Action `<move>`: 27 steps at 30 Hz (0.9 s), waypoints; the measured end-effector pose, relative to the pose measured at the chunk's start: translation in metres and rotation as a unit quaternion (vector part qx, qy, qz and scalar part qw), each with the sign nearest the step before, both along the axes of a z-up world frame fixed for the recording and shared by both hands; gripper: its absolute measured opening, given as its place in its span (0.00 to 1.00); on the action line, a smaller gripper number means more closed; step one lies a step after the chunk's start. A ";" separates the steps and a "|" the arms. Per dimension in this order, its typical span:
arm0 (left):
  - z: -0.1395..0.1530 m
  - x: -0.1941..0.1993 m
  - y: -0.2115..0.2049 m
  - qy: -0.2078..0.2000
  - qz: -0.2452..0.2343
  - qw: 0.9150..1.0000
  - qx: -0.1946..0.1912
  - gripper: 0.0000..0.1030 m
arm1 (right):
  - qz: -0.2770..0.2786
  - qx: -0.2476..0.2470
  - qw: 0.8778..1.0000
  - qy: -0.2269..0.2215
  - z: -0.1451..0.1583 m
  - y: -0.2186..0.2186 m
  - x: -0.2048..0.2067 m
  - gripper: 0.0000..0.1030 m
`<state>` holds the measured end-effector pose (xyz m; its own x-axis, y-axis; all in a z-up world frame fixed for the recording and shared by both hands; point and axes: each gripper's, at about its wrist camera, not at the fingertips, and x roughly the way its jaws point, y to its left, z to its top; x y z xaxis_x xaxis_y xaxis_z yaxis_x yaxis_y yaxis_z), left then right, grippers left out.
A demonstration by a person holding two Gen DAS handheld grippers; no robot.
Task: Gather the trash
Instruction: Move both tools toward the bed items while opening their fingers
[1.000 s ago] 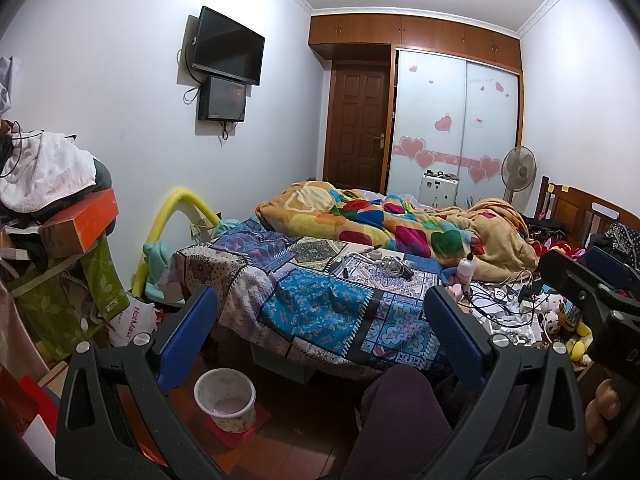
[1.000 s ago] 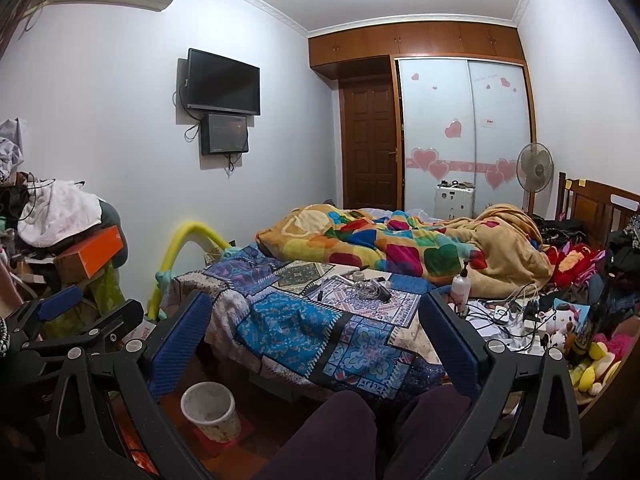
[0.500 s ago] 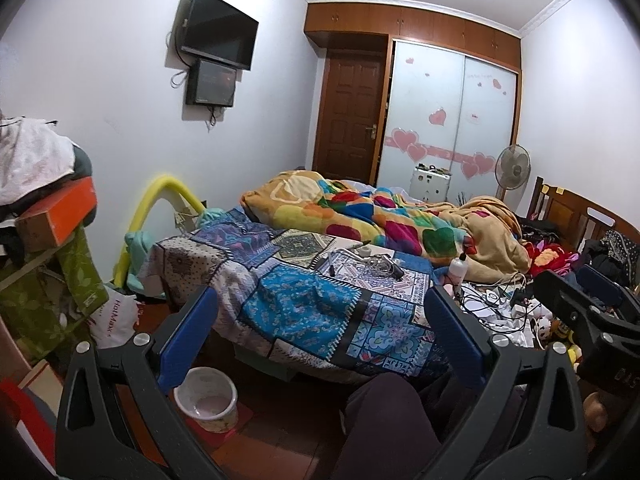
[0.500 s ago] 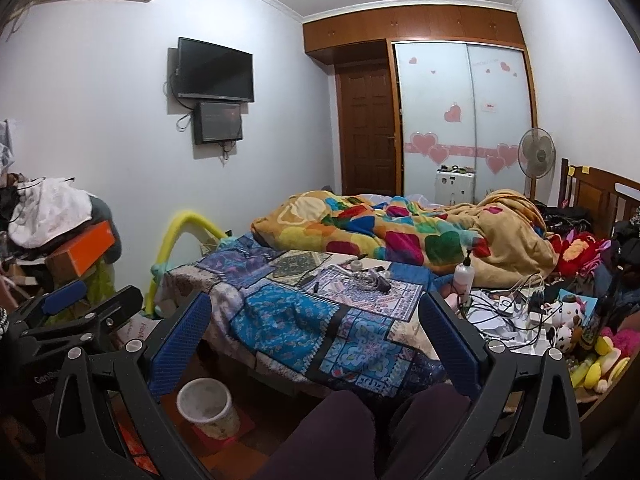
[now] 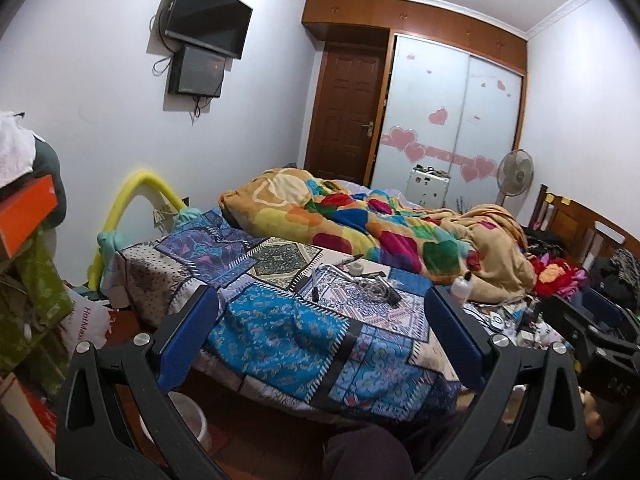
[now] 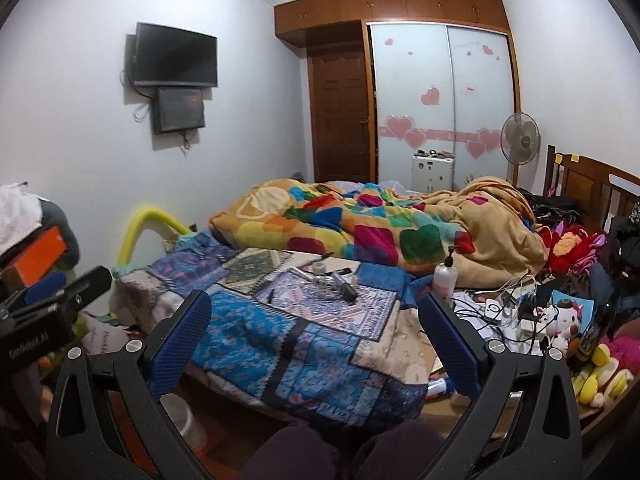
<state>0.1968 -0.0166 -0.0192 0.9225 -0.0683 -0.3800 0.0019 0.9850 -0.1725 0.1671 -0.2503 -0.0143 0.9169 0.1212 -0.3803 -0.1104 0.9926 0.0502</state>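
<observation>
A small white waste bin (image 5: 191, 420) stands on the floor at the foot of the bed, half hidden behind my left gripper's finger; the right wrist view shows the bin (image 6: 178, 414) too. On the blue patchwork blanket (image 5: 276, 332) lie a marker (image 5: 315, 286), a tape roll (image 5: 356, 267) and a bundle of cables (image 5: 376, 286). My left gripper (image 5: 320, 336) is open and holds nothing. My right gripper (image 6: 316, 344) is also open and holds nothing. Both hang in the air short of the bed's near edge.
A white pump bottle (image 6: 445, 276) stands by the colourful quilt (image 6: 360, 224). Chargers, cables and plush toys (image 6: 556, 316) crowd the right side. Piled boxes and clothes (image 5: 28, 208) rise at left. A person's dark-trousered knees (image 6: 288, 452) fill the bottom.
Both grippers have moved forward toward the bed, which now looks larger. The bin has slid lower in both views, behind the left fingers. Both stay open.
</observation>
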 end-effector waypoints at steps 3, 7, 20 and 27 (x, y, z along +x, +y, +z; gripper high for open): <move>-0.016 0.040 -0.003 0.020 0.011 1.000 -0.001 1.00 | -0.009 -0.005 1.000 0.016 -0.010 -0.010 0.025 1.00; -0.042 0.090 -0.008 0.055 0.013 0.998 -0.003 0.99 | -0.012 -0.007 0.999 0.043 -0.029 -0.023 0.063 1.00; -0.134 0.242 -0.032 0.174 0.024 0.984 0.021 0.92 | 0.006 -0.031 0.992 0.125 -0.098 -0.047 0.197 1.00; -0.177 0.310 -0.034 0.210 0.015 0.978 0.001 0.91 | 0.026 0.000 0.985 0.168 -0.134 -0.058 0.273 0.95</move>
<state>0.5067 -0.0509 -0.1967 0.6862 -0.0422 -0.7262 -0.0977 0.9839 -0.1495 0.4399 -0.3082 -0.1484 0.7319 0.1654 -0.6611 -0.1387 0.9859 0.0931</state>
